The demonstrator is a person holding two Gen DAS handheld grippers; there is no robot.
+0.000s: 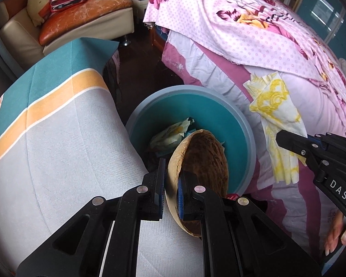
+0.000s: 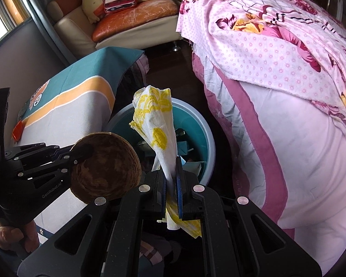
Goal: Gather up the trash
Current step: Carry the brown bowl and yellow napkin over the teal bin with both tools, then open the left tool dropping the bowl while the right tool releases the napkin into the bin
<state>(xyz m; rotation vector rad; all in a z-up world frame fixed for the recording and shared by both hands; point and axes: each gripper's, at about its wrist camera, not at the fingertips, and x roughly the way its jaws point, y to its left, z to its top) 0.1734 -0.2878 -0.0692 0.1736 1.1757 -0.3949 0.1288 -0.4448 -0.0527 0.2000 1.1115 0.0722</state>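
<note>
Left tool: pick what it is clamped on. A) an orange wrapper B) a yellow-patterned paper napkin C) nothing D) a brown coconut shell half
D: the left tool is shut on the rim of the coconut shell half above the teal bin, while the napkin is in the right tool.

Two grippers: the left gripper [image 1: 171, 180] and the right gripper [image 2: 171, 180]. One coconut shell [image 1: 203, 159], one yellow-patterned napkin [image 2: 159, 124], one teal bin [image 1: 219, 108], one bed [image 1: 265, 34], one sofa [image 1: 80, 7].
</note>
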